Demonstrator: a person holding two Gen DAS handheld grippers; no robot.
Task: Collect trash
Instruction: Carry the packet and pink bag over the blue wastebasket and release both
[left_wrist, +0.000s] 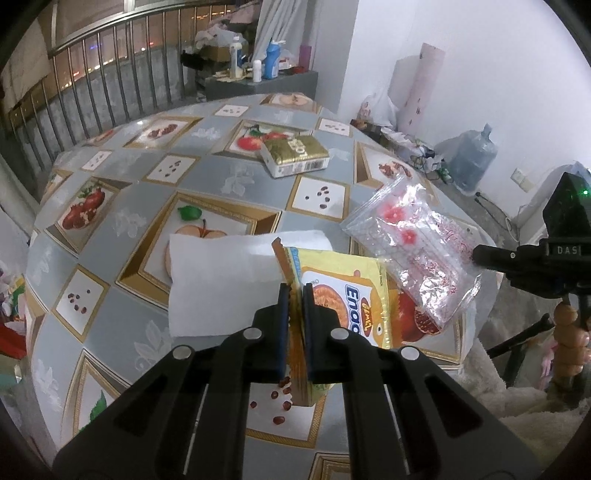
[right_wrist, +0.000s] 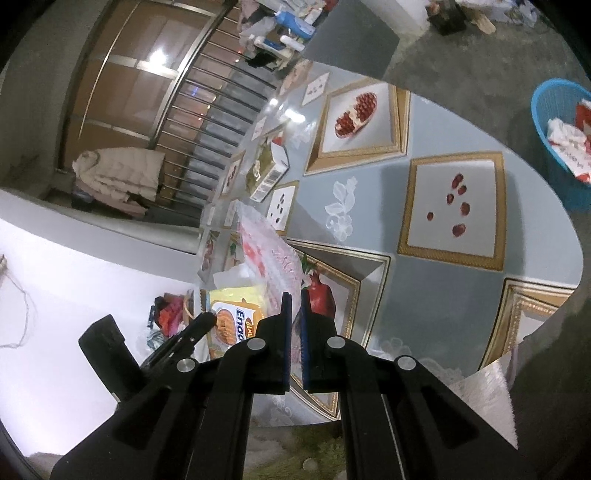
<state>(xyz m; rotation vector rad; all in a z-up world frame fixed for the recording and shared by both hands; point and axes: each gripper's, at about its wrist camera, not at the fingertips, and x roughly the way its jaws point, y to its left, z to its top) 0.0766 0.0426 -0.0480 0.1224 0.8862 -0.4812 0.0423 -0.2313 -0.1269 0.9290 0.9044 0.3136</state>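
Left gripper (left_wrist: 294, 291), at the lower centre of the left wrist view, is clamped on the edge of a yellow snack wrapper (left_wrist: 354, 295). A white paper napkin (left_wrist: 221, 280) lies just left of it on the table (left_wrist: 240, 177). A clear plastic bag (left_wrist: 417, 243) hangs at centre right, and a gold box (left_wrist: 295, 155) rests above.

Right gripper (right_wrist: 294, 295), in the right wrist view, is clamped on that clear plastic bag (right_wrist: 269, 258). A blue basket (right_wrist: 550, 125) stands at the upper right.
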